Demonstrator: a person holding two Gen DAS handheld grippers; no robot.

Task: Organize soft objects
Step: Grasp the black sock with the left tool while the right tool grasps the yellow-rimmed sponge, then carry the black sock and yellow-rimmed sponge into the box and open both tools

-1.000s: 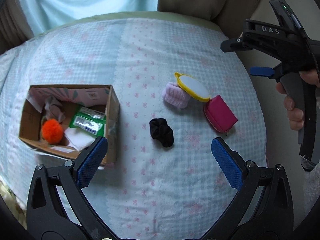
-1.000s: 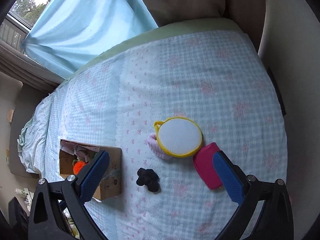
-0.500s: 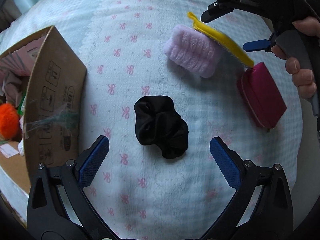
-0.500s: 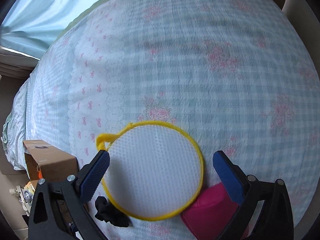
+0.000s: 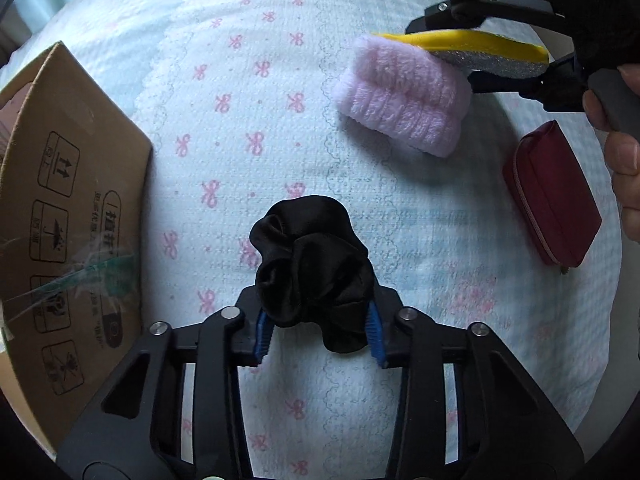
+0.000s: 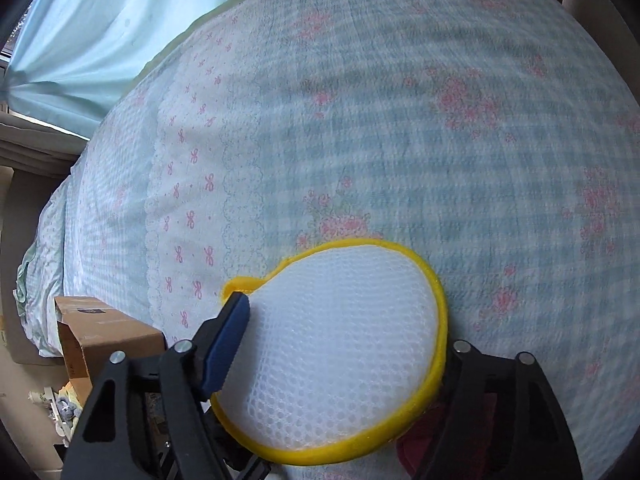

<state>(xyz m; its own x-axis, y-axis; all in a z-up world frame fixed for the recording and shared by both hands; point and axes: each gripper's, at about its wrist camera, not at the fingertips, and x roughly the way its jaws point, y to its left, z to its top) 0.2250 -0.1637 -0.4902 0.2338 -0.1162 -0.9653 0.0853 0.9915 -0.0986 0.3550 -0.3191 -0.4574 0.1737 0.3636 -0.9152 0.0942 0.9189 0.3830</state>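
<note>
change: both claws dropped to the bed (image 5: 400, 208) and have just been closing | left claw (image 5: 319, 330) grips black scrunchie (image 5: 310, 270) mid-bed beside box (image 5: 68, 216) | right claw (image 6: 340, 344) clamps yellow-rimmed mesh pad (image 6: 344, 344) near right edge | next: lift, box them

**Soft things spread across the bed**

On the bed (image 5: 360, 200), the scrunchie (image 5: 312, 268) lies in the middle, the cardboard box (image 5: 68, 220) to its left. Behind and to the right sits the folded towel (image 5: 404, 100), the round scrubber (image 5: 480, 50) resting on its far edge. The zip pouch (image 5: 552, 196) lies furthest right.

cardboard box (image 5: 72, 216) walling left, open bedspread (image 6: 400, 120) ahead
</note>
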